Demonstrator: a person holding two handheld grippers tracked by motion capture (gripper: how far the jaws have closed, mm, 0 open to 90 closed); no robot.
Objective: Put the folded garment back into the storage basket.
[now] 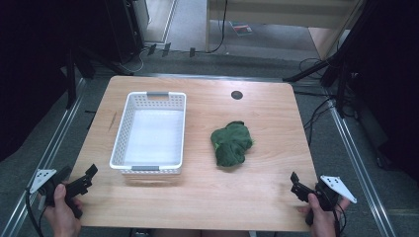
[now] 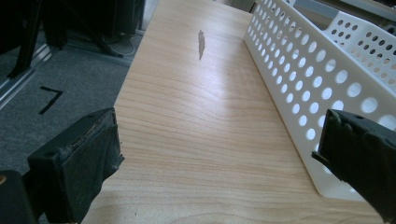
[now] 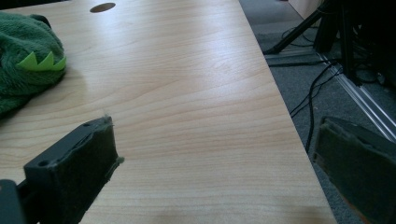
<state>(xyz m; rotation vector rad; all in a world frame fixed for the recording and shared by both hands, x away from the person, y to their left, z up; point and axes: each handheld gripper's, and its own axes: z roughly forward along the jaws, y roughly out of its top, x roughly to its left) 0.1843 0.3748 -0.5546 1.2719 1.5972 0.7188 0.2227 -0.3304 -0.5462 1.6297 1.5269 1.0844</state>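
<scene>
A green plush toy [image 1: 231, 143] with light green spikes [image 3: 28, 74] lies crumpled on the wooden table [image 1: 207, 192], right of centre. A white perforated basket [image 1: 150, 133] stands empty to its left; its side wall [image 2: 317, 79] fills the right of the left gripper view. My left gripper [image 1: 89, 178] is held at the table's near left corner, just in front of the basket, open with nothing between its jaws [image 2: 219, 158]. My right gripper [image 1: 296, 186] hovers at the near right edge, open and empty [image 3: 215, 163], well short of the toy.
A round cable hole [image 1: 236, 95] sits in the table's far right area. A dark mark [image 2: 201, 43] stains the wood left of the basket. Cables and stand legs [image 1: 321, 113] lie on the grey floor beside the table's right edge.
</scene>
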